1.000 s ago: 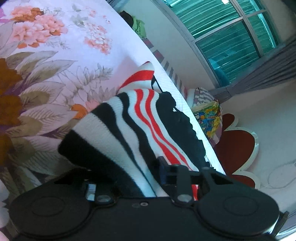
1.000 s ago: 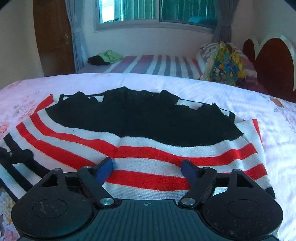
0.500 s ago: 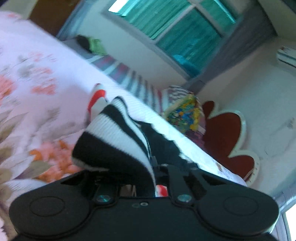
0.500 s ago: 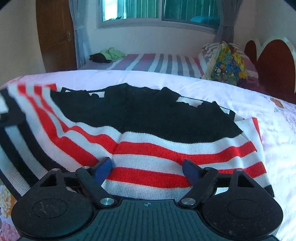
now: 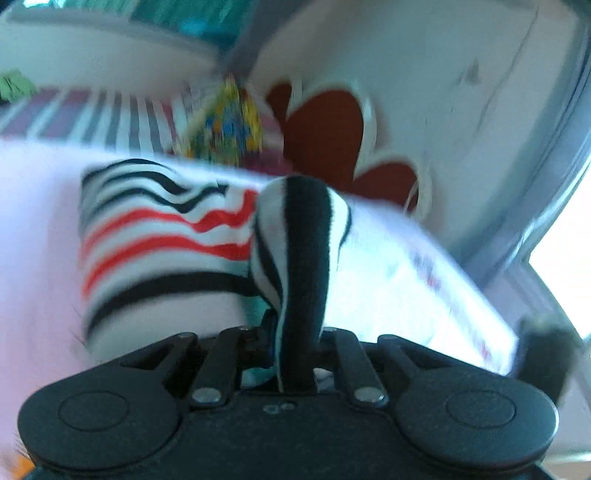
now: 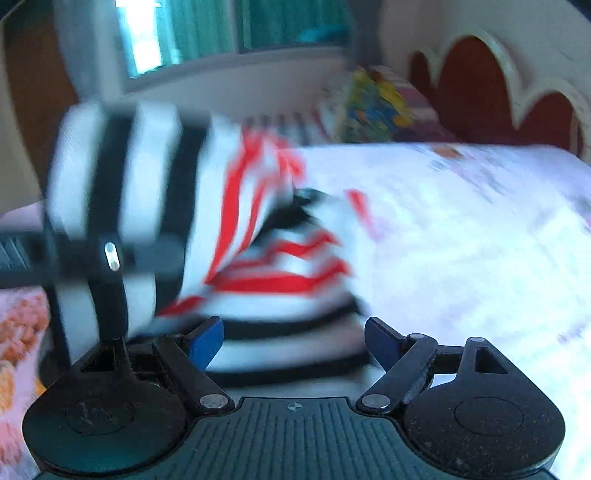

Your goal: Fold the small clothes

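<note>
A small knitted garment with black, white and red stripes (image 5: 166, 236) lies on a floral bedsheet (image 5: 33, 206). My left gripper (image 5: 295, 343) is shut on one edge of it and holds that edge lifted, folded over the rest. In the right wrist view the garment (image 6: 280, 280) lies just ahead, and the lifted part (image 6: 122, 177) hangs at the left with the left gripper (image 6: 74, 254) across it. My right gripper (image 6: 295, 343) is open, its blue-tipped fingers (image 6: 207, 341) astride the near hem. Both views are blurred.
A second bed with a striped cover (image 5: 92, 118) stands behind, with a colourful pillow (image 5: 225, 129) and green clothes (image 5: 14, 85) on it. A red headboard (image 5: 332, 129) stands at the right. A window (image 6: 221, 33) fills the far wall.
My left gripper has swung up and to the right with the garment's edge, carrying it over the rest. The garment has bunched toward the middle. My right gripper stays open at the hem.
</note>
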`<state>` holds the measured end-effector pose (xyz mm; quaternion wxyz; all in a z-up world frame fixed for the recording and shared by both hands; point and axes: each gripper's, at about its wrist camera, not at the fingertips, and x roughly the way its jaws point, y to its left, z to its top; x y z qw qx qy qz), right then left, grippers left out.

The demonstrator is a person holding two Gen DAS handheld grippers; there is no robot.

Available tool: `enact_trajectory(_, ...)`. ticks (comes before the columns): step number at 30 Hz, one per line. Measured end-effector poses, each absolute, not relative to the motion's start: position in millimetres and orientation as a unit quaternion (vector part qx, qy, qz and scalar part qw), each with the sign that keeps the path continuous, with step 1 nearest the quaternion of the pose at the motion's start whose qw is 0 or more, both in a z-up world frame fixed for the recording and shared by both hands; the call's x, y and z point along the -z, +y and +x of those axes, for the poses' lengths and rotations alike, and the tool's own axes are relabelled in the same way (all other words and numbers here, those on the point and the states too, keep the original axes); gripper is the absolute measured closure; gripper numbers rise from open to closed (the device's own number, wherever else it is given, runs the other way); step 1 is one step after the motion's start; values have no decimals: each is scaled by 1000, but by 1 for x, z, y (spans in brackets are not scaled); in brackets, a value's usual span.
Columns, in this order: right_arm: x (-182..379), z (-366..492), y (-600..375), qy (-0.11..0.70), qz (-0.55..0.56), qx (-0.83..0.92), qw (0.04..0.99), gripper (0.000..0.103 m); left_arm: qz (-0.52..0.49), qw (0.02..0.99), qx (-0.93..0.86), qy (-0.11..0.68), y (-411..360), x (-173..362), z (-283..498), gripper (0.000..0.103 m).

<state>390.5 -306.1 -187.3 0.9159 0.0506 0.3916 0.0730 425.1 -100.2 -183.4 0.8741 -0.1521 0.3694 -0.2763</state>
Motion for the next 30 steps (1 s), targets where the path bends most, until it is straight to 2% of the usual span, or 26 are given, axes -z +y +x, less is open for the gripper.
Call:
enact_trajectory(3,188,378,-328,401,66,-69,911,20,-125,877,267,379,-112,197,416,83)
enact_trajectory(5,186,370,-337,400,69,-62,912,20,-124,877,272,378,-114,190,408,70)
enact_trajectory(8,179,361,-351,400,81,-49,911,20,-129,869,285,384,-113,180,395,61)
enact_trajectory(16,135,329,-380,380,103,-15,919,20,-200,869,273,360,-75,144,382,58)
enact_trajectory(19,122,328,-384,380,128,-31,916,20,-183,891,232,345,-60,140,382,51)
enact_trajectory(26,128,386,-371,407,196,-128,883,20,-176,901,141,372,-58,177,423,51)
enact_trajectory(30,142,430,-366,430,215,-150,864,20,-95,913,134,373,-88,200,422,50)
